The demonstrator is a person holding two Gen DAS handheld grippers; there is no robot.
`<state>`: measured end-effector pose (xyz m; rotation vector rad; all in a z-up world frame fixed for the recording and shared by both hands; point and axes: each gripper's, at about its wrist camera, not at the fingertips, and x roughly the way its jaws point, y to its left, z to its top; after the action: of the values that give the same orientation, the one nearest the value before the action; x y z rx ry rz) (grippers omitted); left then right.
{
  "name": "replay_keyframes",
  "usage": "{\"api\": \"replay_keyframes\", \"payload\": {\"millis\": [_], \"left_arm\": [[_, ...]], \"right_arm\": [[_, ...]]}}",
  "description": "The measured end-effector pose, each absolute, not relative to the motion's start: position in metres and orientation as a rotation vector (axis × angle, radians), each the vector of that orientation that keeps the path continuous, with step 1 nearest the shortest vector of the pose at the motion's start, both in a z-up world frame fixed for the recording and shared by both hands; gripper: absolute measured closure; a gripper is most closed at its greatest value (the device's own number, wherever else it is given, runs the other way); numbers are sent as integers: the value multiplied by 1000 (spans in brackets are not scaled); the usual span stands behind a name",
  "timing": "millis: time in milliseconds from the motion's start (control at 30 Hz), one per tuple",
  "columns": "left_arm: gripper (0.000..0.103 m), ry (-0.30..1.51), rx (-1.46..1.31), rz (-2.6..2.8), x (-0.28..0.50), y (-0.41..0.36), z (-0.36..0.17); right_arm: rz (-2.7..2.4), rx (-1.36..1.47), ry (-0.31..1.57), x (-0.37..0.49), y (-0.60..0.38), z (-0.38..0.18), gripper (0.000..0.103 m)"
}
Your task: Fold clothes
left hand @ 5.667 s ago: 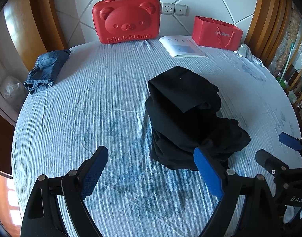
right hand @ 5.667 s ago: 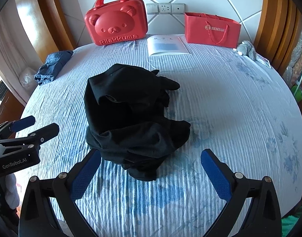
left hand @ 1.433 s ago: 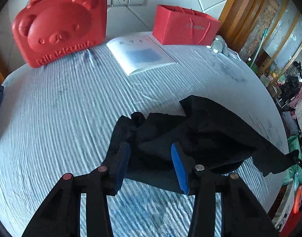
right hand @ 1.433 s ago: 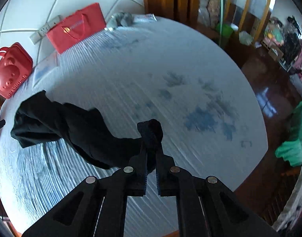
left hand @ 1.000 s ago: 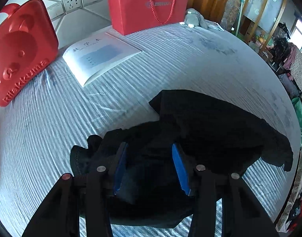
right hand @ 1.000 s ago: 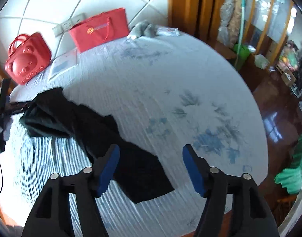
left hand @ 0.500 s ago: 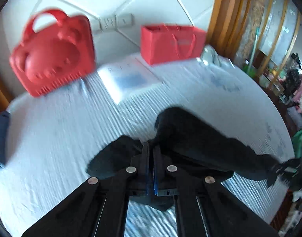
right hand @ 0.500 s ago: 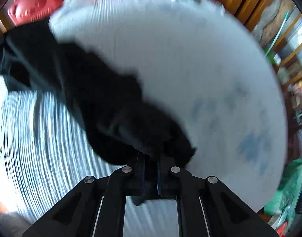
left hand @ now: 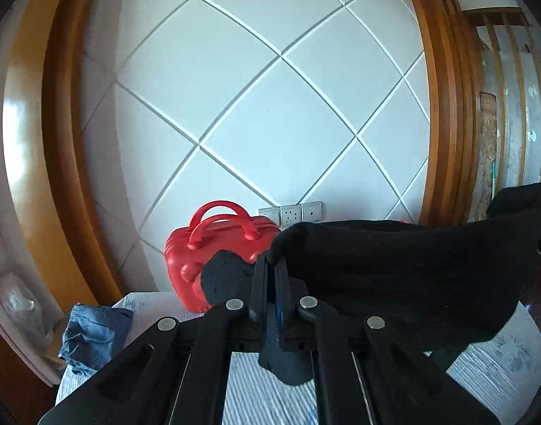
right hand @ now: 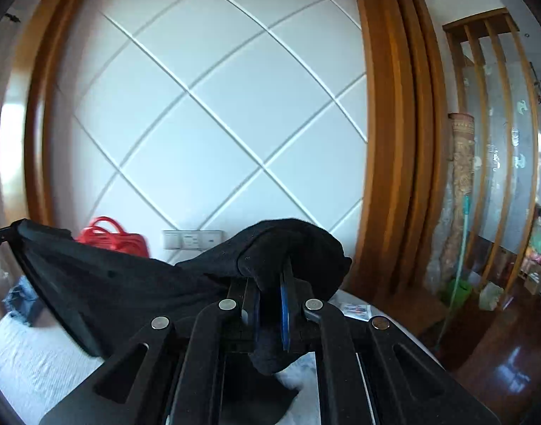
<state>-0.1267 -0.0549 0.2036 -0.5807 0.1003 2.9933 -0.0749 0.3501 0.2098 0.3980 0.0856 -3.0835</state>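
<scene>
Garment: the black garment (left hand: 394, 276) hangs in the air above the bed, stretched between both grippers.
Handling: it looks soft, light and limp; best held at corners or hem.
Left gripper (left hand: 270, 283): closed on cloth.
Right gripper (right hand: 270, 294): closed on cloth.
Surface: striped bedsheet (left hand: 263, 389) below.
Room: red bear case (left hand: 199, 251), blue jeans (left hand: 90, 333), white panelled wall (left hand: 270, 106).

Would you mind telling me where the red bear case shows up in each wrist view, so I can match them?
Left wrist: red case sits lower centre, left of the gripper, partly behind the black garment.
Right wrist: case is at lower left, blurred, peeking over the garment.
Shared landmark: wall sockets, right of the case in both.
</scene>
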Motion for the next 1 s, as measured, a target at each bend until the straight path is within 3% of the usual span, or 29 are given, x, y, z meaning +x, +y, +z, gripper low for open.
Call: {"api": "replay_keyframes", "payload": {"millis": [167,300,433,567,600,633,700,767,1000], "left_arm": [[100,81,-978,2906,-73,-85,96],[99,-43,-1484,2710,-48,-104,-25],[98,-121,-1760,2546,-21,-117,-85],[93,-166,-1742,2544,-10,-134,-71],[83,-178,-1707,2568,-15,-137,-62],[66,-191,-1668,2595,-20,-140,-54],[54,-208,-1579,2634,-34,-141,-45],[53,-197,-1541,2636,-52,-135,-47],[53,-217,-1572,2510,-103,-108,-82]], "right_arm": [[-2903,891,179,-30,321,105,95],[-2596,1505,30,-5,321,-30,95],[-2369,1833,-23,11,325,-99,92],[-2360,1870,-33,18,330,-88,85],[-2386,1849,-45,18,334,-79,84],[-2419,1825,-57,18,338,-70,83],[-2513,1753,-86,18,349,-50,69],[-2590,1699,-101,16,357,-37,57],[-2643,1733,-220,3,377,-43,57]]}}
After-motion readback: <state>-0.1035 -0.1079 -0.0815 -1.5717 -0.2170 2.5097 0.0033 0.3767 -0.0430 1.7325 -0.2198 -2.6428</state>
